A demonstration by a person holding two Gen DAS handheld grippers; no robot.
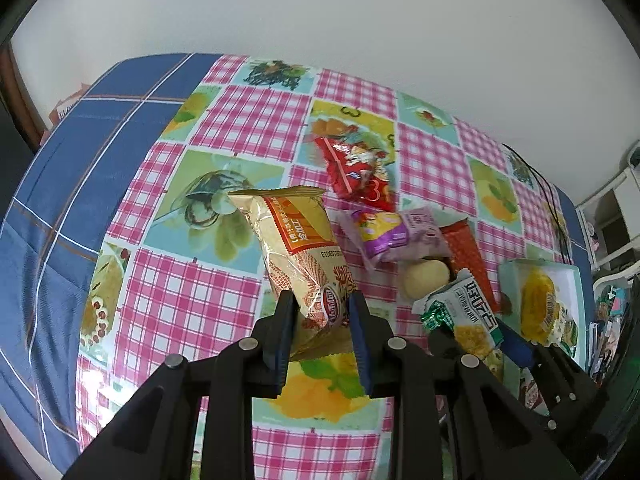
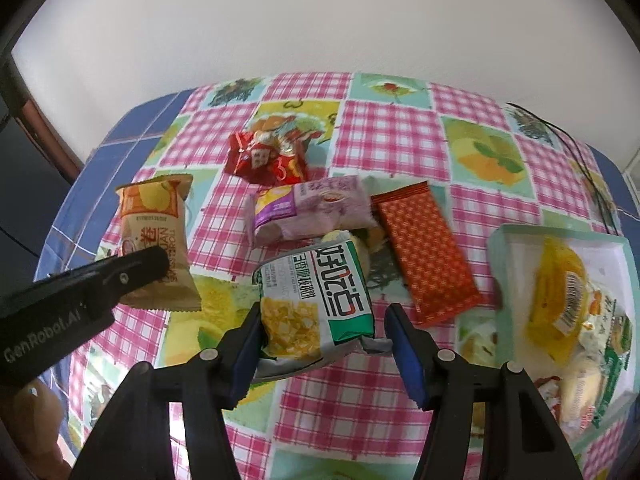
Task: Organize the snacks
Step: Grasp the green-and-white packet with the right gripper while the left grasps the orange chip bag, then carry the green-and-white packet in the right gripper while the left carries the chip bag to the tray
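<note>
Beige packet (image 1: 298, 256) pinched in left claw (image 1: 320, 312), green packet (image 2: 316, 300) between parted right claw (image 2: 324, 340)

A pink-checked, fruit-printed plastic tablecloth (image 2: 384, 128) over a blue plaid cloth (image 1: 80, 152) carries the snacks. A lilac crinkled snack pouch (image 2: 320, 208) lies centrally; beyond it a red foil packet (image 2: 264, 160), right of it an orange patterned flat wrapper (image 2: 426, 252), farther right a pale green cardboard tray (image 2: 500, 248).

I see a tan egg-roll packet (image 1: 304, 256) lifted upright, a green-white packet (image 2: 316, 304) raised beside it, red (image 2: 266, 158), purple (image 2: 312, 208) and orange (image 2: 426, 252) packets flat on the tabletop.
</note>
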